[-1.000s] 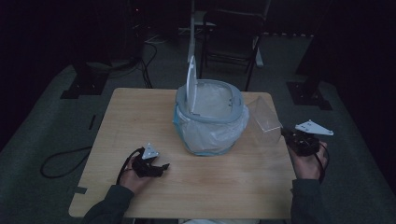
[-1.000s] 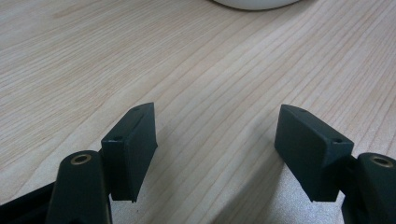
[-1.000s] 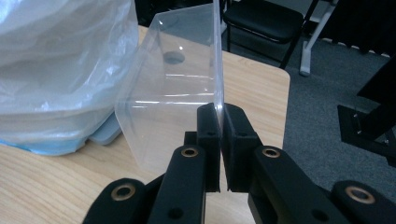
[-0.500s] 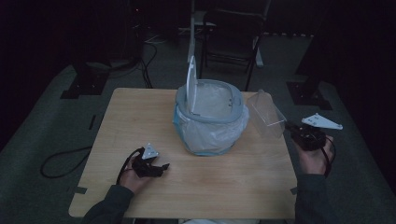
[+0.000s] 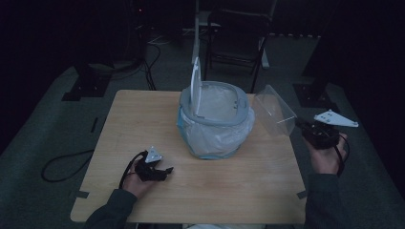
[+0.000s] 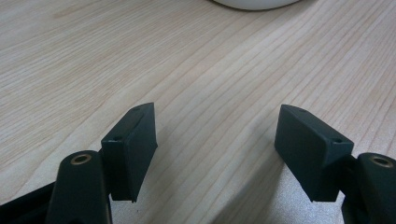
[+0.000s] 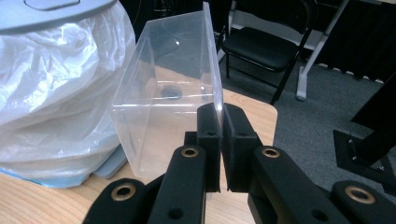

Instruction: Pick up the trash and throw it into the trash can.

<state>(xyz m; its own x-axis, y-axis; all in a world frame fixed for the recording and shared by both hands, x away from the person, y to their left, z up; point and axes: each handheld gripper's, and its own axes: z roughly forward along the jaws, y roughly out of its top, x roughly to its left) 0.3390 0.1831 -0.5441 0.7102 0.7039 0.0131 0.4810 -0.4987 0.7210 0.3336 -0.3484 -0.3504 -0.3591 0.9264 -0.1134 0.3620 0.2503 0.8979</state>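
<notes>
Right claw [image 7: 220, 140] clamped on clear plastic box [image 7: 168, 100], lifted beside open grey lined bin [image 5: 215, 119], drop-in likely left; left claw [image 6: 215, 149] wide open, empty on wooden surface [image 5: 143, 119].

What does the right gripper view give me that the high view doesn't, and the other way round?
Right gripper view: the jaws pinch one wall of the clear plastic box, and a small dark round spot shows through it.

High view: the left gripper resting open on the table, the bin's lid standing upright, and the right gripper off the table's right edge.

Both: the box lifted beside the bag-lined bin, and a chair behind.
</notes>
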